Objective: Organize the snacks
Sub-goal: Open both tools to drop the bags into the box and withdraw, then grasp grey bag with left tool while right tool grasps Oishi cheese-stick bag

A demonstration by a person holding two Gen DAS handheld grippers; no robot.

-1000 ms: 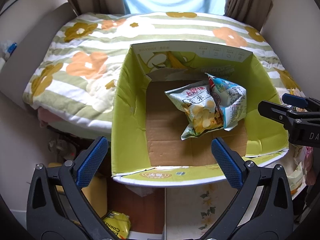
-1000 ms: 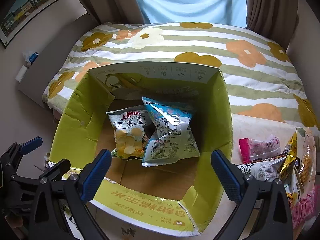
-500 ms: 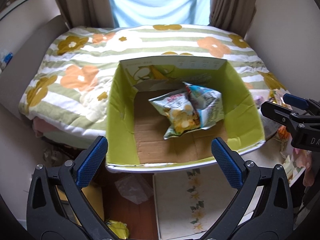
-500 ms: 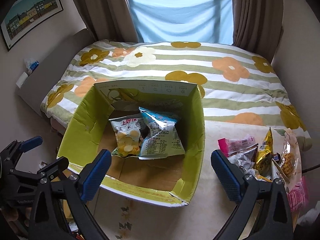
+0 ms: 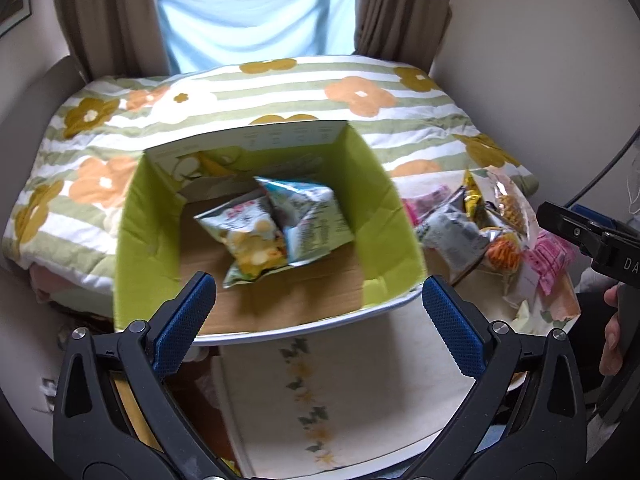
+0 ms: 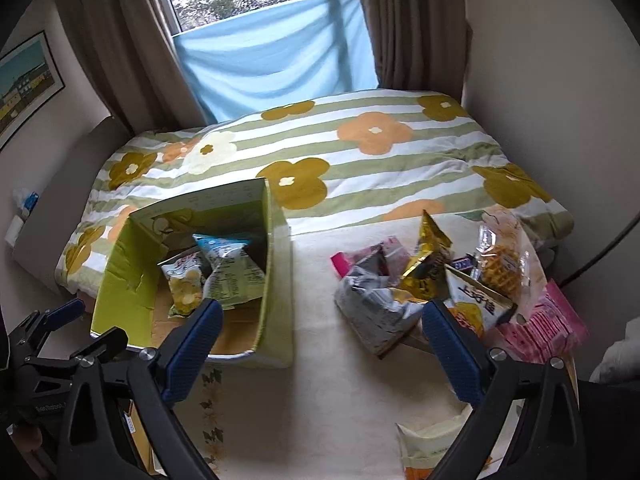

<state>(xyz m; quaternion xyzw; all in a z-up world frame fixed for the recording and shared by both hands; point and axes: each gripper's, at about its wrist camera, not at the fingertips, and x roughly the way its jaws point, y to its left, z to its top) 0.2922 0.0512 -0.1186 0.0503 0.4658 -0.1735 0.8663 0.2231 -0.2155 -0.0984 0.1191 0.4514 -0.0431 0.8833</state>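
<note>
Both claws are gaping wide, nothing between the pads: left gripper [image 5: 318, 304] is hovering over the near rim of the box [image 5: 136, 236], right gripper [image 6: 322, 336] is hanging above the cream tabletop [image 6: 320, 396] btwn box and snack pile.

Right wrist view is showing what the left isn't: window glass w/ trees, a framed picture [image 6: 24, 84] at 9 o'clock, a pale packet [image 6: 436, 448] lying at 5 o'clock near the table edge. Left wrist view is giving the box floor head-on, plus the right gripper poking in at 3 o'clock.

Two bags are lying in the green-lined box, touching: corn-puff bag [image 5: 250, 240] w/ yellow rounds, blue-white bag [image 5: 310, 216] leaning against its right side. Loose snack pile [image 6: 436, 280] is sitting at 2–3 o'clock from the box, well apart from it: grey, gold, pink packs, waffle bag.

Brown cardboard floor is showing bare toward 6 o'clock in the box. Table's far edge is butting the flowered quilt [image 6: 360, 148].
</note>
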